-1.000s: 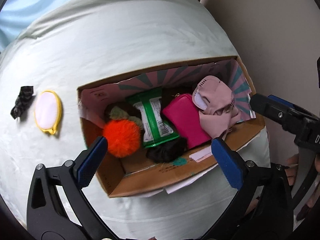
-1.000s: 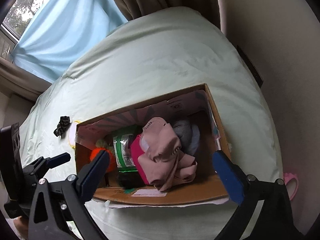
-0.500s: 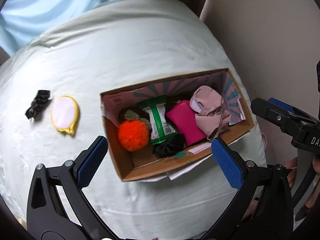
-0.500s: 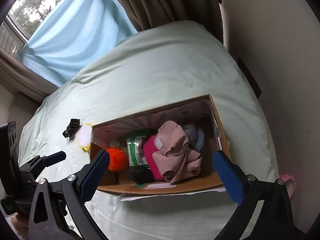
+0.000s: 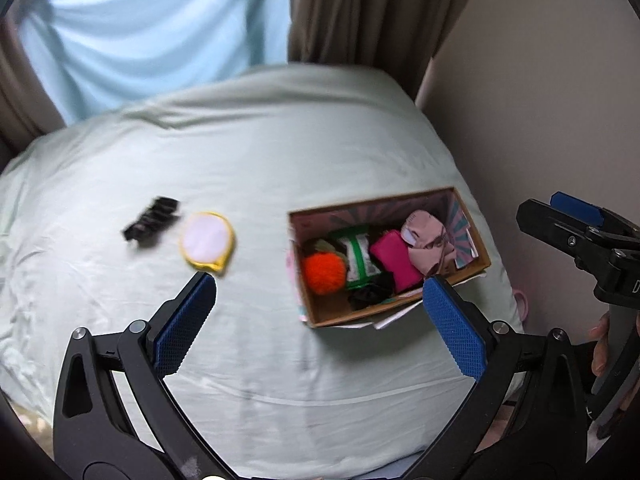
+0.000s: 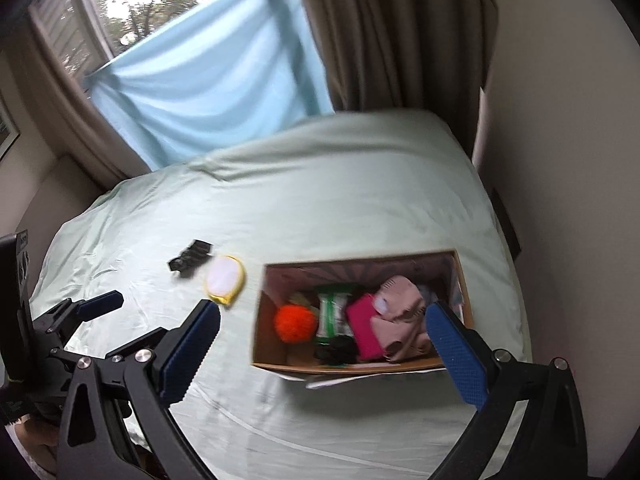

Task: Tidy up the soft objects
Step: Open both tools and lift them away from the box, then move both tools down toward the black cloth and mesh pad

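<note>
A cardboard box [image 5: 400, 308] [image 6: 459, 276] rests on the pale green bed, holding an orange pom-pom [image 5: 323, 272] [image 6: 295, 323], a green packet [image 5: 358, 256] [image 6: 335, 312], a magenta pouch [image 5: 396, 260] [image 6: 364, 330], pink cloth [image 5: 426, 240] [image 6: 400, 316] and a black scrunchie [image 5: 370, 292] [image 6: 338, 350]. Left of the box lie a yellow-rimmed white pad [image 5: 206, 246] [image 6: 224, 280] and a black hair clip [image 5: 152, 224] [image 6: 190, 258]. My left gripper [image 5: 320, 330] hangs open, high above the bed, nothing between its fingers. My right gripper [image 6: 324, 354] is open too, equally high and empty.
The bed sheet [image 5: 240, 152] [image 6: 340, 184] fills most of both views. A blue curtain [image 6: 208, 96] and brown drapes [image 6: 384, 32] hang behind it, with a beige wall [image 5: 540, 80] close on the right. The other gripper shows at each frame's side, and a hand [image 5: 600, 344].
Both grippers have pulled up and back from the box, so box and bed look smaller and the curtains and window have come into view. Both stay open; nothing was taken.
</note>
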Demonstrator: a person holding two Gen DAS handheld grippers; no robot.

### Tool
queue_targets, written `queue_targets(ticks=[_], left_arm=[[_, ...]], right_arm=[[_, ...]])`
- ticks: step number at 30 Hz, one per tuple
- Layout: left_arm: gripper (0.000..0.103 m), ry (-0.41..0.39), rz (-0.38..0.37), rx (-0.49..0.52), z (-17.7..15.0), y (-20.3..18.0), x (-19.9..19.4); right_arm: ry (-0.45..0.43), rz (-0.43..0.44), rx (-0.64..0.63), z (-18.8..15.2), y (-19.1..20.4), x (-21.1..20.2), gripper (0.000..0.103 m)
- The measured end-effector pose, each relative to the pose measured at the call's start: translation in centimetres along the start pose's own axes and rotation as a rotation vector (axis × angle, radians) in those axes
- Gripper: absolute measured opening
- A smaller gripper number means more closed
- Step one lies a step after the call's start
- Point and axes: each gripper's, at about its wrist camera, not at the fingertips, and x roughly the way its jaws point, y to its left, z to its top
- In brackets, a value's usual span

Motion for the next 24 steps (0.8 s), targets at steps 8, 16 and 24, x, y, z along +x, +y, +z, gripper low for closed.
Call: queue_targets(ticks=[8,16,24], left_arm=[[0.103,-0.125,0.081,-0.046,-1.7,6.9,-8.6],[0.103,-0.210,0.144,-0.103,-4.4,15.0,-14.1],[0.103,-0.227,0.171,-0.106,-5.5,20.8,-15.4]], right_arm=[[-0.093,0.005,-0.092,-0.3,9.4,-4.6,0.102],[-0.134,0.007,-0.162,-1.9,17.1,-5.8,0.102],[-0.141,-0.004,-0.141,-3.0,21.9,-4.8,0.102]])
